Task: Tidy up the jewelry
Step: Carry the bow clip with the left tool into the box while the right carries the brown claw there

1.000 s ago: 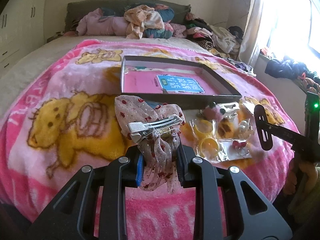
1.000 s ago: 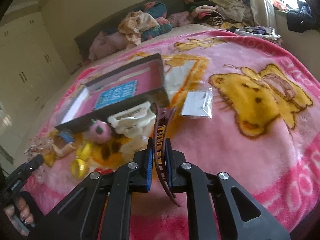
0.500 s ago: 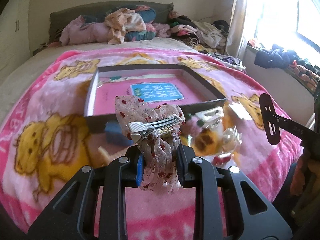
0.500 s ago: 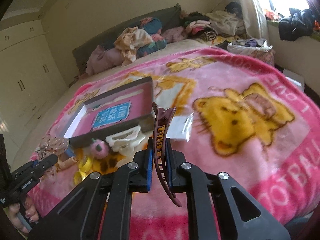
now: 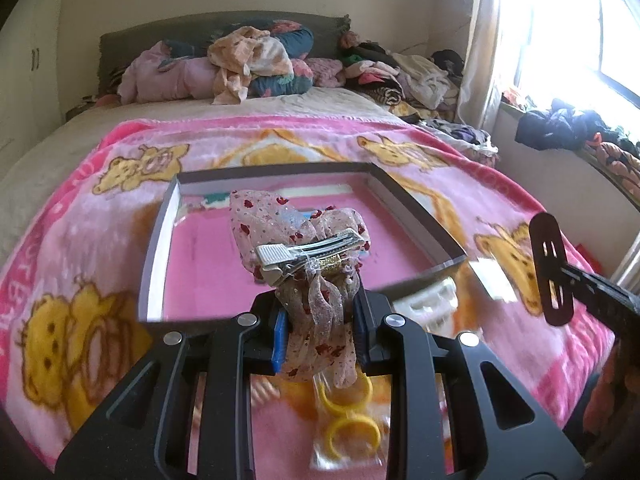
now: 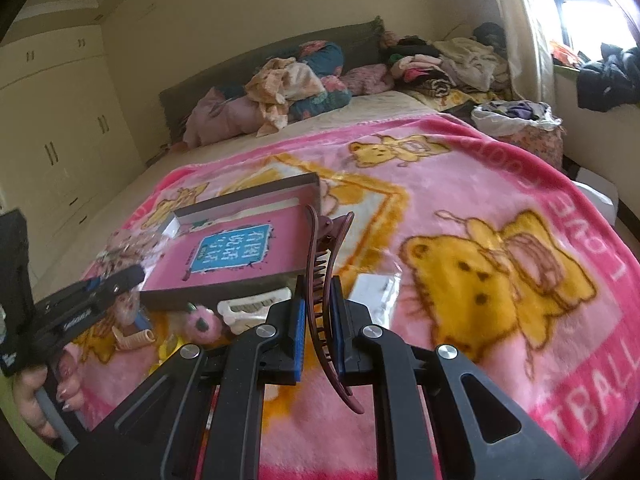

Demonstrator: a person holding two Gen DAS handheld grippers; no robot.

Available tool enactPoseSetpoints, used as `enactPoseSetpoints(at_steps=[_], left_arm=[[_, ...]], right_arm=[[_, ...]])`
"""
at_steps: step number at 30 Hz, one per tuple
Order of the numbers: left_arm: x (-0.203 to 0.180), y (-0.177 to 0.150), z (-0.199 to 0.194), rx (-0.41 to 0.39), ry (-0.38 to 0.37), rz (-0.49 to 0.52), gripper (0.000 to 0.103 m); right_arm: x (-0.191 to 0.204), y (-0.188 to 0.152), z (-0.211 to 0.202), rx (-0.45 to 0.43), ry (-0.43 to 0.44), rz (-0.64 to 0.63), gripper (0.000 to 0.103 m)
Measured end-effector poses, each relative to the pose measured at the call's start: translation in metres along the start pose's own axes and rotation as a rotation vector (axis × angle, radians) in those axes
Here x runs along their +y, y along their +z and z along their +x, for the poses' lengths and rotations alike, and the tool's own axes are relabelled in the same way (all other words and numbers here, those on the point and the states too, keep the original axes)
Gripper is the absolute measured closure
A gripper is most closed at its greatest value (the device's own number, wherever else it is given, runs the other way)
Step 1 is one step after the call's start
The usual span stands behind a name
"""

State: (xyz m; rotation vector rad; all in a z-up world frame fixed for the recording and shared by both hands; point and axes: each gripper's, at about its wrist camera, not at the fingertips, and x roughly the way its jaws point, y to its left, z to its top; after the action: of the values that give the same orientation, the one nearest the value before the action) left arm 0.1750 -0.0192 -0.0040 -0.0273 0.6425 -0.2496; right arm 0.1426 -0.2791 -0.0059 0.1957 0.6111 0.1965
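My left gripper [image 5: 320,332] is shut on a sheer bow hair clip [image 5: 308,248] with red dots and a silver clasp, held above the near edge of the open dark box [image 5: 160,248] with a pink floor. My right gripper [image 6: 318,320] is shut on a long maroon claw clip [image 6: 322,280], held upright above the blanket just right of the box [image 6: 244,284]. The right gripper's tip shows at the right of the left wrist view [image 5: 548,272]. The left gripper shows at the left of the right wrist view [image 6: 96,292].
Loose pieces lie by the box's near side: a white claw clip [image 6: 256,304], a pink pompom [image 6: 202,322], yellow rings in a bag [image 5: 346,416], a small clear bag [image 6: 376,290]. Clothes are piled at the headboard [image 5: 240,64]. The bed edge drops off at the right.
My left gripper has moved forward and up with the bow clip, from over the loose pile to above the box. My right gripper has lifted and drawn back a little with the claw clip.
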Motion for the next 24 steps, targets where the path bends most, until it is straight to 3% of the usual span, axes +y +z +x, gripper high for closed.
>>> enactPoseSetpoints(at_steps=[15, 24], left_arm=[[0.027, 0.036, 0.042, 0.008, 0.076, -0.005, 0.085], [0.053, 0.035, 0.074, 0.094, 0.115, -0.036, 0.085]], right_arm=[[0.034, 0.050, 0.054, 0.038, 0.082, -0.061, 0.092], [0.049, 0.073, 0.103, 0.096, 0.114, -0.104, 0.092]])
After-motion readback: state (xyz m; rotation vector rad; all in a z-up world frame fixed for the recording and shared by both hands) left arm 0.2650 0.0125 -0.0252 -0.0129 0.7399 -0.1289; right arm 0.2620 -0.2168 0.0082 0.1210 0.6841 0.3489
